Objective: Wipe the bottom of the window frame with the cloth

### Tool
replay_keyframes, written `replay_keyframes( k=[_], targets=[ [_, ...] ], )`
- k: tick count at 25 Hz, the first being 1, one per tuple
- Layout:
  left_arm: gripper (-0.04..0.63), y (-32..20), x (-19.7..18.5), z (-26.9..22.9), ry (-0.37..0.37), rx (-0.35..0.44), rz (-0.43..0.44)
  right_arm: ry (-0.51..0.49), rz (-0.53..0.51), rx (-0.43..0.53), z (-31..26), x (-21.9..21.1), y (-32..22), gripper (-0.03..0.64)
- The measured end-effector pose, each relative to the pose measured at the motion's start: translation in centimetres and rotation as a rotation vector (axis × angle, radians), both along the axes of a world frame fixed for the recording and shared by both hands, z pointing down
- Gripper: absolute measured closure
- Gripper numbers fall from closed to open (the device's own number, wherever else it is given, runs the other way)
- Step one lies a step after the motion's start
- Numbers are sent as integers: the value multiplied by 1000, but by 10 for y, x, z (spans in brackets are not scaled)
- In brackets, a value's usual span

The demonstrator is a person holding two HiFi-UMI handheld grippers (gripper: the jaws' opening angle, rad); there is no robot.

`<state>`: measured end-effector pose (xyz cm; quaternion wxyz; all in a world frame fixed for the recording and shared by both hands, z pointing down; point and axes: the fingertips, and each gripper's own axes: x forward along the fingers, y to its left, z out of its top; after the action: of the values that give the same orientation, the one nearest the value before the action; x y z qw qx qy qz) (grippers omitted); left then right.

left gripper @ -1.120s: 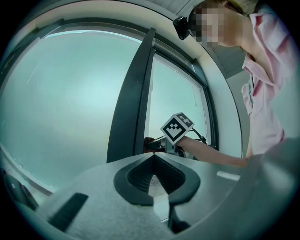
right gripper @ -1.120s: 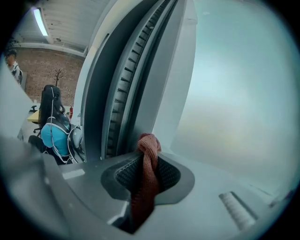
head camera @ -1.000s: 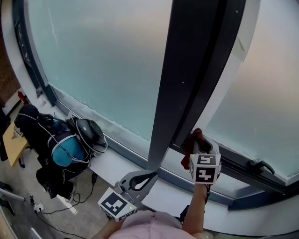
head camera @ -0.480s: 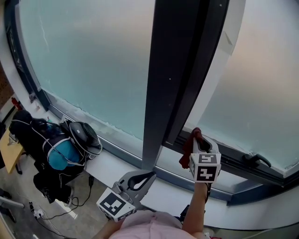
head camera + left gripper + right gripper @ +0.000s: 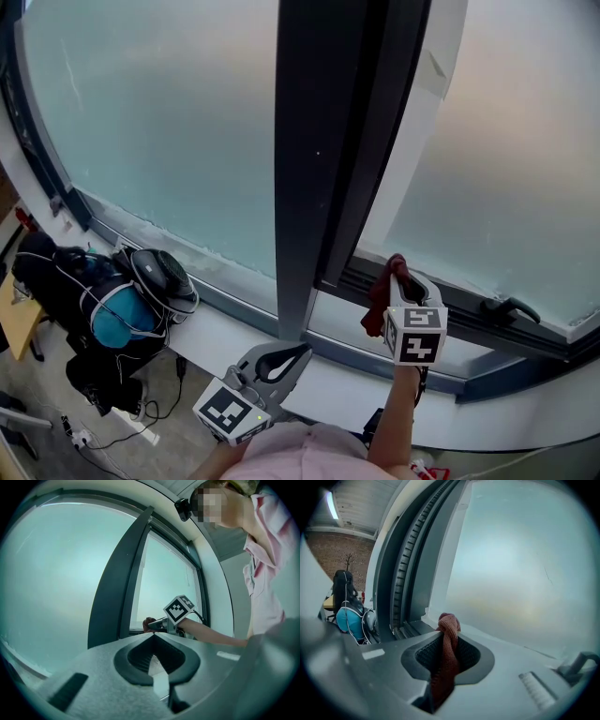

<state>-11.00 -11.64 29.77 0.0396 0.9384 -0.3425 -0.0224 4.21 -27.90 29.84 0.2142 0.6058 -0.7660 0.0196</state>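
A reddish-brown cloth is pinched in my right gripper, which is shut on it. The cloth's tip sits at the dark bottom rail of the window frame, just right of the dark vertical post. My left gripper hangs lower, over the white sill, shut with nothing between its jaws. In the left gripper view the right gripper's marker cube and the cloth show ahead.
A window handle lies on the frame to the right of the cloth. A black and blue backpack with a helmet rests on the floor at the left. Frosted glass fills both panes.
The head view has shifted: post, frame and backpack sit further left. My right gripper with the cloth stays at the bottom rail, and the left gripper has hardly moved.
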Motion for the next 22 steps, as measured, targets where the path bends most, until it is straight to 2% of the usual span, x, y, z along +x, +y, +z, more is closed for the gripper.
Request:
replay_keyframes(
  k=[10, 22],
  targets=[
    [597, 0, 0, 2, -10, -2, 9, -9, 31, 1, 0, 18, 5, 557],
    [597, -5, 24, 8, -9, -11, 78, -23, 59, 20, 0, 37, 12, 557]
  ],
)
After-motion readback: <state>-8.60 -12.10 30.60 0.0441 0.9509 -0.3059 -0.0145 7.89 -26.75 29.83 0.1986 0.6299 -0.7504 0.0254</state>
